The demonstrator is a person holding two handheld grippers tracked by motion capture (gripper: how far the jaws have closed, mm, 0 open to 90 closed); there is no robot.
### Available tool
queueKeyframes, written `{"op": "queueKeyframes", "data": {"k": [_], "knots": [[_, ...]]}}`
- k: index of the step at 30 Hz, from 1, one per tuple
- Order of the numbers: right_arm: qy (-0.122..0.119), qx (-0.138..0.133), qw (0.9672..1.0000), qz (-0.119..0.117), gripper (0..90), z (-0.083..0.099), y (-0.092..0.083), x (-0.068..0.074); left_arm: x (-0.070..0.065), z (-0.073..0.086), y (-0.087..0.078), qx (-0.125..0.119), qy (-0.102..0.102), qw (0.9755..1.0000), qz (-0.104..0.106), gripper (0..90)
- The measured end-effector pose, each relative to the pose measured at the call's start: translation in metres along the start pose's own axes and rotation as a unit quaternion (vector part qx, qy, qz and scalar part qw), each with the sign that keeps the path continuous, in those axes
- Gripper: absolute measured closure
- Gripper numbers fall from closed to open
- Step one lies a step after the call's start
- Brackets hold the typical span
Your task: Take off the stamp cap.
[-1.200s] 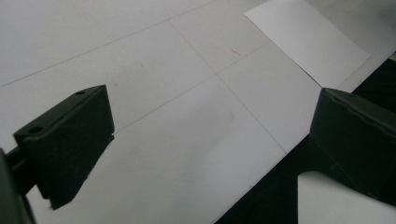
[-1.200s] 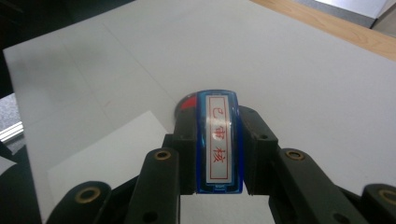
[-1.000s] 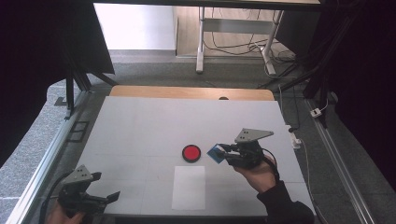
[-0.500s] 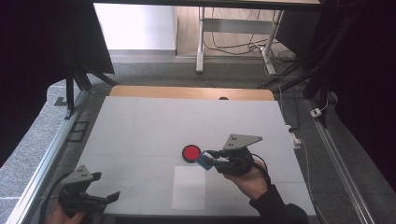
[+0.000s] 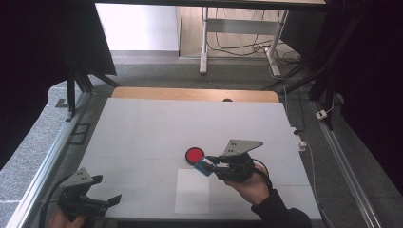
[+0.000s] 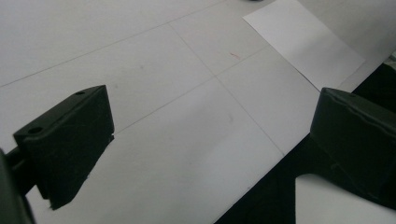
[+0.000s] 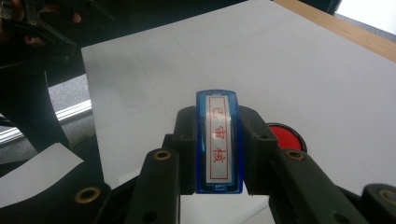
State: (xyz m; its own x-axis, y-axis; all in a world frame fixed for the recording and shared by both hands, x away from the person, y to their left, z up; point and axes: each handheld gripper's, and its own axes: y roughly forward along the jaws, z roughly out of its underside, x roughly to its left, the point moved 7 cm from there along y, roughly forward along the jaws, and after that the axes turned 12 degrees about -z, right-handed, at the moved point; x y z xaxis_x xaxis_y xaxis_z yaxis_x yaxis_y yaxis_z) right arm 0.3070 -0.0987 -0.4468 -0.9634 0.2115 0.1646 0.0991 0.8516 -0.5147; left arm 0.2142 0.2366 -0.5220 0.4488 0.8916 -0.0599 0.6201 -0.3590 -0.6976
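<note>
We see a white table (image 5: pixel 142 128) from above, with a wooden strip along its far edge. We take the white sheet (image 5: pixel 192 191) lying near the front edge as our landmark.

Just beyond the sheet's far edge sits a red pad (image 5: pixel 194 155), a round red disc in a dark rim. In the right gripper view the pad (image 7: pixel 286 136) peeks out from behind the right jaw.

The right gripper (image 5: pixel 209 165) hangs just past the sheet's far right corner, beside the pad, held by a hand (image 5: pixel 252 183) in a dark sleeve. Its jaws are closed on a blue stamp (image 5: pixel 204 166), which we find between the sheet and the pad; whether it touches the table we cannot tell. In the right gripper view the stamp (image 7: pixel 219 142) stands clamped between the two jaws, its white label with red characters facing the camera, framed in clear blue plastic.

The left gripper (image 5: pixel 107 200) sits well to the left of the sheet, at the table's front edge, over the corner. Its jaws stand wide apart with nothing between them. In the left gripper view we look between the two black jaws onto the bare table, with the sheet (image 6: pixel 303 44) farther off and the table's front edge running under the right jaw.

A grey plate (image 5: pixel 242 146) tops the right gripper.
</note>
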Motion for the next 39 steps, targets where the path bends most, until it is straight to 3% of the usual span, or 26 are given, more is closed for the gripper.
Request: {"op": "queueKeyframes", "data": {"k": [4,8,18,26,35,39], "knots": [[-0.003,0.003,1.0,0.0,71.3,-0.001,-0.001,0.001,0.0,-0.001,-0.001,-0.002,0.001,1.0,0.005,0.0],[-0.005,0.001,1.0,-0.004,71.3,0.0,-0.001,0.003,-0.001,-0.002,0.001,0.001,-0.001,0.9997,0.024,0.3],[-0.005,0.004,0.9999,-0.009,71.3,-0.002,0.0,0.005,-0.013,-0.015,0.004,-0.021,0.023,0.9984,0.047,0.0],[-0.013,0.006,0.9998,-0.013,71.3,-0.004,-0.001,0.008,-0.03,-0.031,0.014,-0.033,0.038,0.9948,0.089,0.0],[-0.013,0.002,0.9998,-0.016,71.3,-0.005,0.0,0.008,-0.041,-0.049,0.025,-0.036,0.06,0.9916,0.108,0.0],[-0.012,0.001,0.9998,-0.017,71.3,-0.006,0.001,0.009,-0.048,-0.059,0.031,-0.038,0.068,0.9887,0.128,0.0]]}}
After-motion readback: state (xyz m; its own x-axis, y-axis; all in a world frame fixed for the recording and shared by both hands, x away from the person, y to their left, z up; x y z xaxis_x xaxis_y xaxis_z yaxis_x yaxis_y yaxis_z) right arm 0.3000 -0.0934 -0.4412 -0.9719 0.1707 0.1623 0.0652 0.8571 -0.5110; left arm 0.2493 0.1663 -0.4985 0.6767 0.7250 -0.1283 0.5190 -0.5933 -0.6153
